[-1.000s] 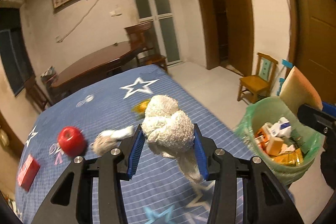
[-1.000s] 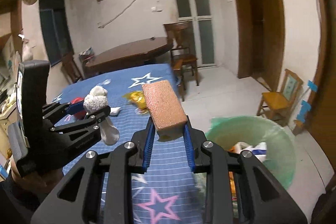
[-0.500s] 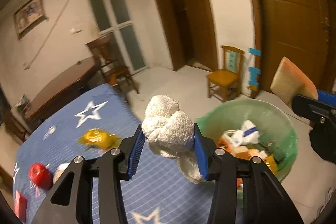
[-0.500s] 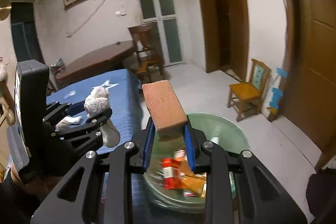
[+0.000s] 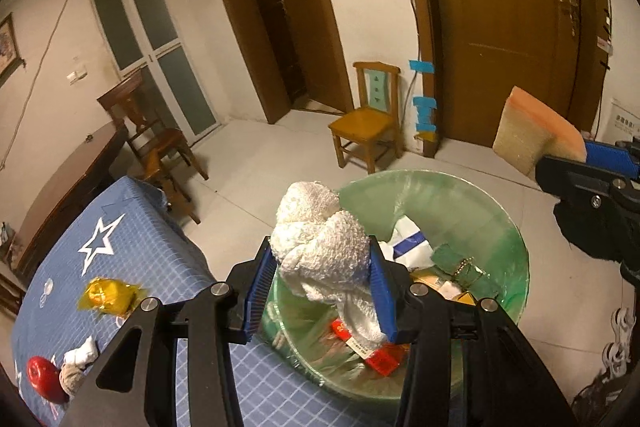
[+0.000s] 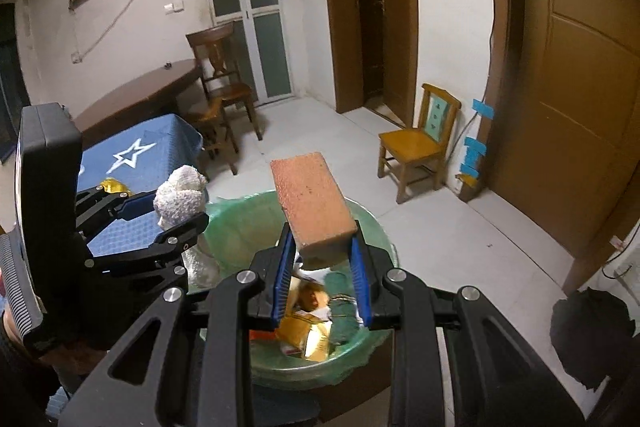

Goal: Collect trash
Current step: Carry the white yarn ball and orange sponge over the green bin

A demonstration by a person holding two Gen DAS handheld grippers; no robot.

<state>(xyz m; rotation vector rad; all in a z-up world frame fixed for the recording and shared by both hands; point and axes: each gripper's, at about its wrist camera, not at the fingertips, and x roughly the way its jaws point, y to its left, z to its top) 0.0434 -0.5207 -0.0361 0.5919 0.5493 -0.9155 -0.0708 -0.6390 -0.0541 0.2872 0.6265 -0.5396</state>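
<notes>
My left gripper [image 5: 320, 287] is shut on a crumpled white towel [image 5: 320, 239] and holds it above the near rim of a bin lined with a green bag [image 5: 496, 211]. The bin holds several packets and boxes. My right gripper [image 6: 320, 281] is shut on an orange sponge block [image 6: 312, 203] and holds it over the same bin [image 6: 372, 223]. The left gripper and towel [image 6: 180, 201] show at the left of the right wrist view. The sponge [image 5: 532, 135] and right gripper show at the right of the left wrist view.
A table with a blue star cloth [image 5: 132, 267] stands left of the bin and carries a yellow wrapper [image 5: 108, 293], a red apple [image 5: 42, 383] and a small crumpled cloth [image 5: 80, 359]. A small wooden chair [image 5: 368, 127] stands by the wall. A dark table and chairs [image 6: 216, 79] stand behind.
Both grippers have swung right from over the blue table to above the bin, each keeping its load. The bin now lies directly under the towel and the sponge.
</notes>
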